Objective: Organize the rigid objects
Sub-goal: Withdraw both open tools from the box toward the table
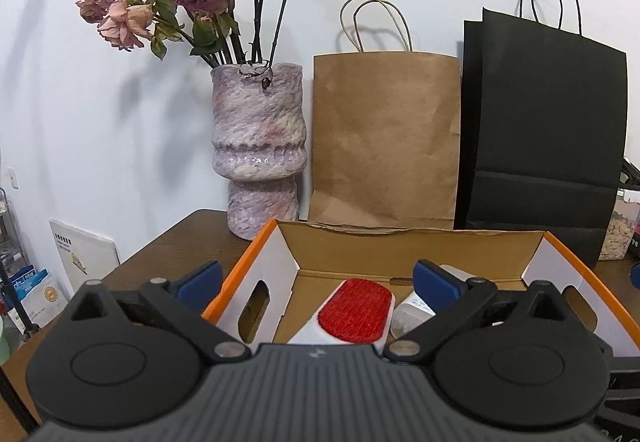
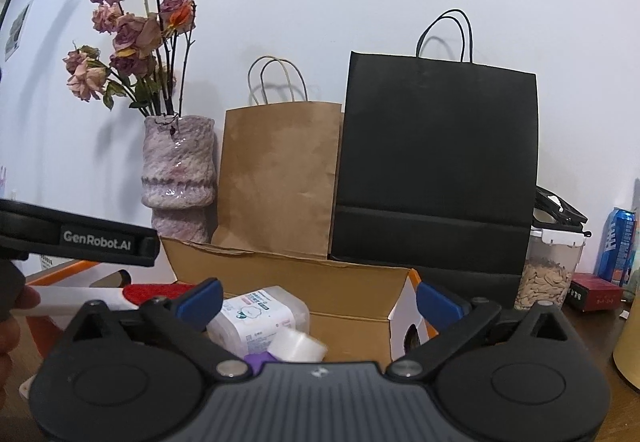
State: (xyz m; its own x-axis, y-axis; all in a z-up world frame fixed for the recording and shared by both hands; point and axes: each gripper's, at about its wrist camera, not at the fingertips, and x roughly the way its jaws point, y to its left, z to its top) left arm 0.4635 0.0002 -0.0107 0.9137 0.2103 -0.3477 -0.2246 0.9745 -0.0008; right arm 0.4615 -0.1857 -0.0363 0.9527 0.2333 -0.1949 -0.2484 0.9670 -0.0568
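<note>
An open cardboard box (image 1: 256, 254) with an orange rim stands on the brown table. Inside lie a white brush with a red pad (image 1: 356, 310) and a white plastic container (image 1: 412, 312). My left gripper (image 1: 318, 282) hangs open over the box's near edge, with the brush below the gap and neither pad touching it. In the right wrist view, my right gripper (image 2: 320, 302) is open above the same box (image 2: 320, 282). A labelled white container (image 2: 260, 316) and a small translucent bottle (image 2: 296, 346) with a purple part lie under it, not gripped. The red brush (image 2: 156, 290) shows at the left.
Behind the box stand a pink-grey vase (image 1: 258, 145) of dried roses, a brown paper bag (image 1: 386, 137) and a black paper bag (image 1: 544, 137). Right of the box are a clear jar of seeds (image 2: 548, 274), a blue can (image 2: 620, 246) and a small red box (image 2: 592, 294).
</note>
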